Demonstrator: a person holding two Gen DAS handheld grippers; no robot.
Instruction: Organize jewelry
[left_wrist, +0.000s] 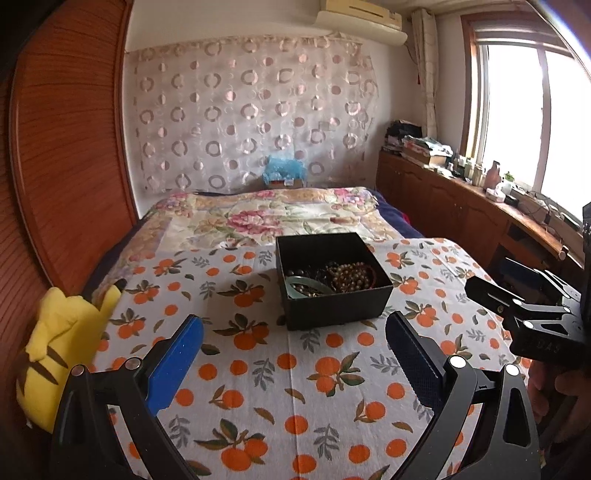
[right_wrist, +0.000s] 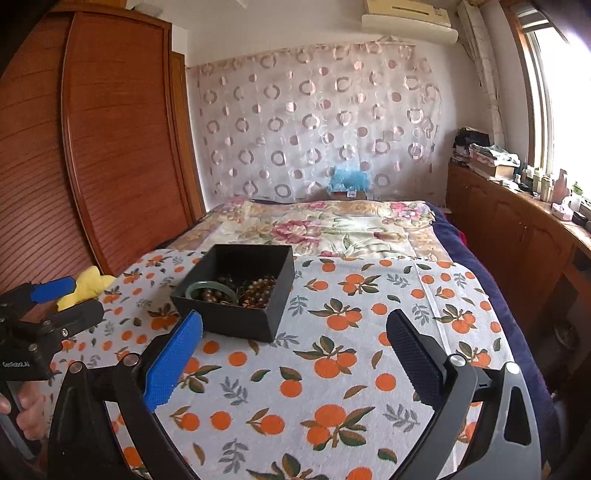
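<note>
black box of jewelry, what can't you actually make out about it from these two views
- Black box floor: both wrist views, buried under the piled pieces.
- Separate pieces: beaded strands and the green bangle overlap and are too small to count.
- Box near inner wall: both views, hidden behind its own front rim.
- Box lid: none in view in either picture.

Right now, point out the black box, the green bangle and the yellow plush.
black box (left_wrist: 338, 304), left wrist view, near front wall.
green bangle (left_wrist: 304, 285), left wrist view, its band inside the box.
yellow plush (left_wrist: 61, 334), left wrist view, face.
</note>
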